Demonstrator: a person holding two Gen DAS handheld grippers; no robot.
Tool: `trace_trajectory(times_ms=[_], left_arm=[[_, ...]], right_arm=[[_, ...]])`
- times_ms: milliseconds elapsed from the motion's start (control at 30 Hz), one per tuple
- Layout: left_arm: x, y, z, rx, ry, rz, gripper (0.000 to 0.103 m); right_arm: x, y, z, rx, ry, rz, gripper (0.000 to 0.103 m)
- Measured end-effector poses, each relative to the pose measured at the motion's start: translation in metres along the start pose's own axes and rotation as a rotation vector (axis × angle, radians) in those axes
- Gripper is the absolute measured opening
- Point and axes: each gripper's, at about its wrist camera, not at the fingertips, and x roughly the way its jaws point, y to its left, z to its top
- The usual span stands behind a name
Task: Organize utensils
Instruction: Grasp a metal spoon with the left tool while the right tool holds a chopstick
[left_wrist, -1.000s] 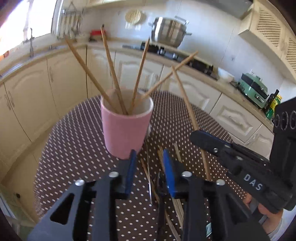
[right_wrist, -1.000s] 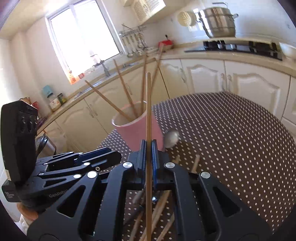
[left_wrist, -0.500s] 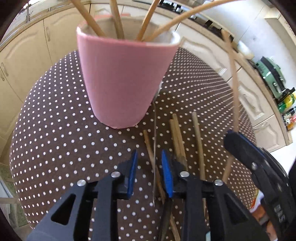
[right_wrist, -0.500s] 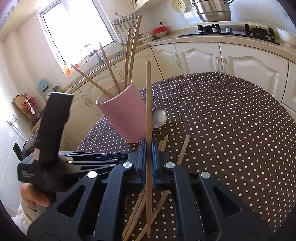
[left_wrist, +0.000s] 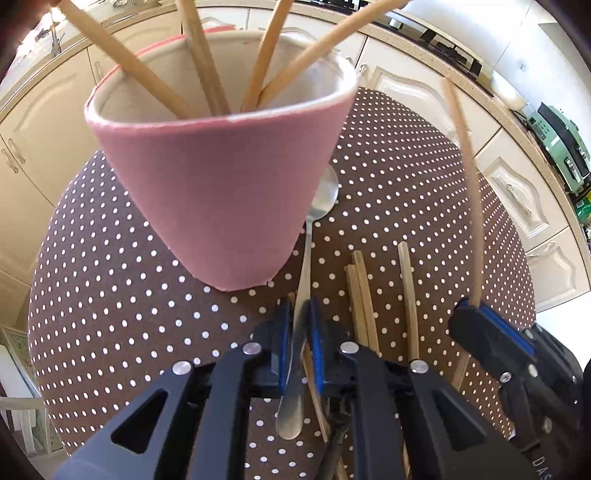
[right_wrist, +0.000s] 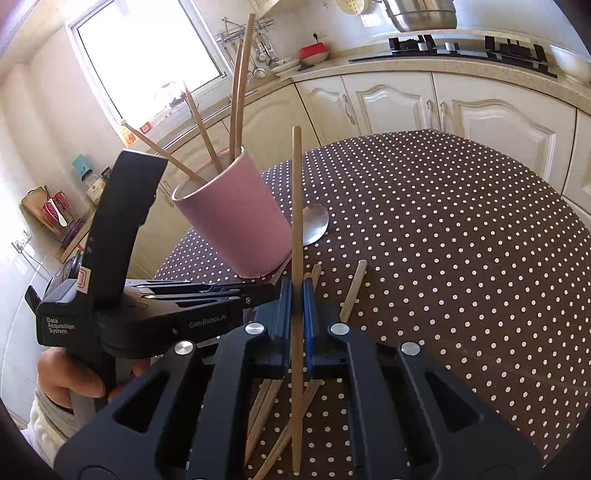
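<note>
Left wrist: left tongs (left_wrist: 298, 314) seemingly pinch the spoon (left_wrist: 308, 254) beside the cup (left_wrist: 218, 184); right tongs (right_wrist: 294, 291) clench a chopstick (right_wrist: 296, 206).

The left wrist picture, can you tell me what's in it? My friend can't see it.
The left gripper pinches the handle of a metal spoon lying on a brown dotted table. Just behind stands a pink cup holding four chopsticks; more chopsticks lie loose to the right. At the far right, the right gripper holds one chopstick upright.
</note>
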Motion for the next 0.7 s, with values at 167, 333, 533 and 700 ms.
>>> trace_trajectory(times_ms=[167,333,533,700], left_arm=[[0.003,-0.009,0.004,0.023,-0.013,0.012,0.008],[-0.009,-0.020,-0.010,0.047,-0.057,-0.014,0.007],[-0.022,-0.027,-0.034,0.089,-0.059,-0.046,0.007],[-0.039,-0.011,-0.067,0.088,-0.054,-0.055,0.007]], right_arm=[[0.005,-0.001,-0.002,0.006,0.013,-0.001,0.006],[0.004,-0.004,-0.002,0.013,0.011,-0.001,0.006],[-0.004,-0.002,-0.004,0.016,0.001,0.007,0.006],[-0.010,0.006,-0.010,0.009,0.000,0.014,0.006]])
